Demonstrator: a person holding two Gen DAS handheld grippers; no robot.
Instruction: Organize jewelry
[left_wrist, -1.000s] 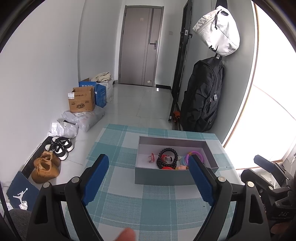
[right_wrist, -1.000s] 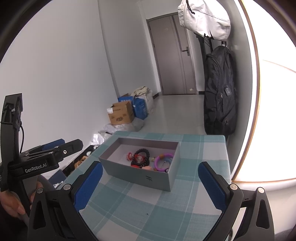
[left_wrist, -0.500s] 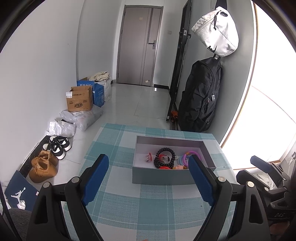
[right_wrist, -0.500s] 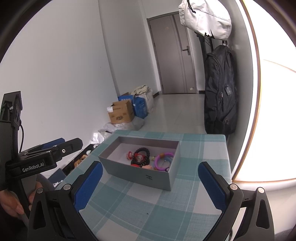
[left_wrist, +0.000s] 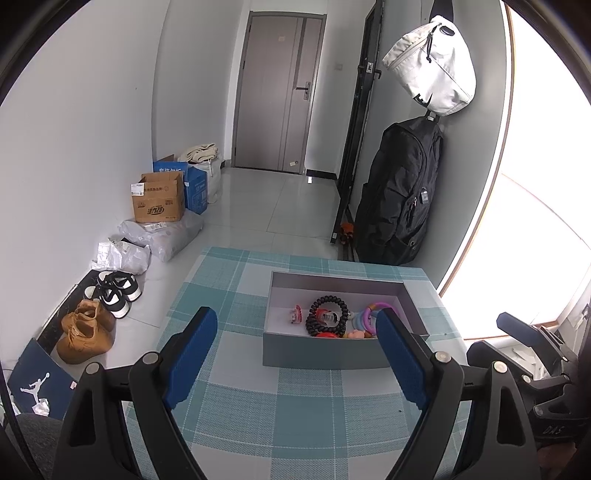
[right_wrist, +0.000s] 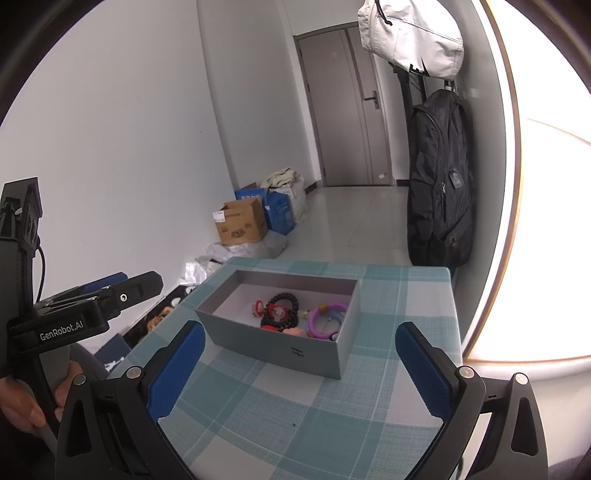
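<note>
On the worktop (left_wrist: 295, 413), covered by a teal and white checked cloth, a grey box (left_wrist: 325, 354) stands open at the top, toward the far right part of the surface. Inside it lies the jewelry: a black bead bracelet (left_wrist: 328, 316) near the middle, a small red and pink clip (left_wrist: 295, 315) just to its left, and a purple ring (left_wrist: 371, 314) with other small coloured pieces to its right, all close together on the box floor.

The left gripper (left_wrist: 297, 354) hangs above the near part of the worktop with its blue pads spread wide and nothing between them; the box sits just ahead of it, slightly toward its right finger. The right gripper (right_wrist: 301, 363) is likewise released and empty, and the box (right_wrist: 280, 345) lies straight ahead between its two pads, apart from both. In the right wrist view, the left gripper (right_wrist: 110, 291) shows at the left edge, off the side of the worktop, held by a hand (right_wrist: 22, 402).

Beyond the worktop, a black backpack (left_wrist: 399, 199) and a white bag (left_wrist: 436, 66) hang on the wall, and shoes (left_wrist: 88, 328) and a cardboard carton (left_wrist: 159, 199) sit on the floor.
</note>
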